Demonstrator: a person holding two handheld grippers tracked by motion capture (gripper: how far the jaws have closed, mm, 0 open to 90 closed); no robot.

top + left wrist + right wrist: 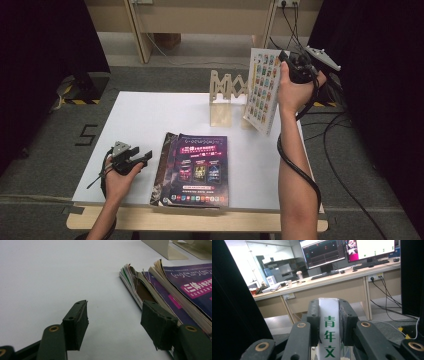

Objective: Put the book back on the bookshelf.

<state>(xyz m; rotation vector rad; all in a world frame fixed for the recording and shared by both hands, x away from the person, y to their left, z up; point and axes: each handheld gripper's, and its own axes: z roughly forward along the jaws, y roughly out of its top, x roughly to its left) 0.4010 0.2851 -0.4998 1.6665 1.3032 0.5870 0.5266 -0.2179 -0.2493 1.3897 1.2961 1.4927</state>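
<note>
Between right fingers (313,320): magazine (329,325).

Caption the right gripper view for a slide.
Right gripper clamps a white magazine spine with green characters, facing an office desk.

We see a white rectangular tabletop (150,120) at frame centre, wooden front edge (200,220) along the bottom. A stack of purple-covered paperback magazines (195,170) lies flat at lower centre. A pale wooden accordion-style book rack (227,97) stands at upper centre. Grey carpet floor (45,150) at left carries a black "5" mark (86,135). In the right gripper view, a long wooden desk (332,280) holds two lit monitors (323,251) and keyboards (324,275).
</note>
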